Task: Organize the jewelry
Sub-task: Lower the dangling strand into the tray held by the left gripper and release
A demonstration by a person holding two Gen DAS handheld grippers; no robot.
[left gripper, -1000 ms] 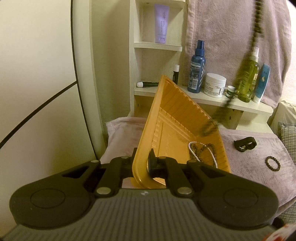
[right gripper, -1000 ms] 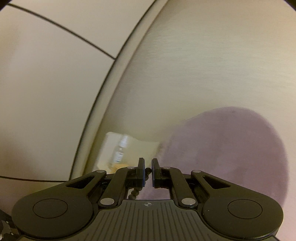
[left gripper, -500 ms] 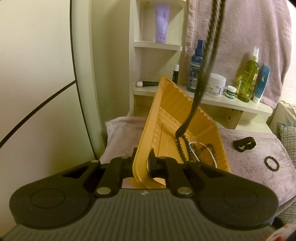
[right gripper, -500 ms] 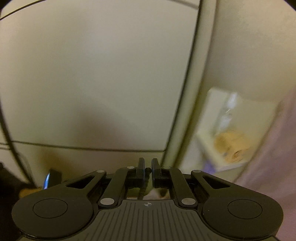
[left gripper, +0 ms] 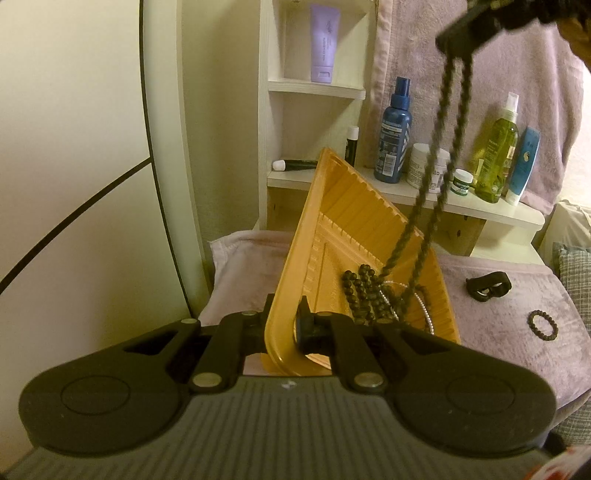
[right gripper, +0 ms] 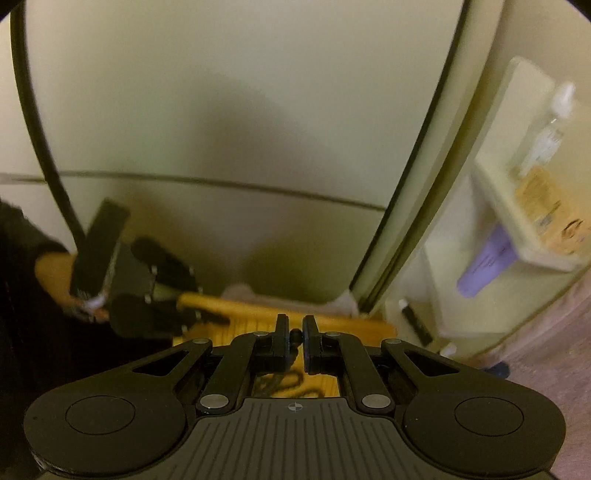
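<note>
My left gripper (left gripper: 285, 314) is shut on the near rim of an orange ribbed tray (left gripper: 354, 236), holding it tilted above the purple cloth. My right gripper (left gripper: 458, 35) hangs at the top right of the left wrist view, shut on a long black bead necklace (left gripper: 432, 184). The necklace's two strands drop into the tray, where its lower end lies piled beside a pearl strand (left gripper: 424, 314). In the right wrist view a bead sits pinched in the right gripper (right gripper: 294, 328), with the tray (right gripper: 236, 306) and left gripper (right gripper: 199, 299) below.
A black bead bracelet (left gripper: 543, 323) and a small black clip (left gripper: 489, 286) lie on the purple cloth (left gripper: 498, 332) to the tray's right. Behind stands a white shelf (left gripper: 406, 192) with several bottles and jars. A pale wall panel runs along the left.
My right gripper has come down and turned to face the tray, entering the left wrist view at top right. More of the black necklace now lies piled in the tray. Left gripper and tray stayed put.
</note>
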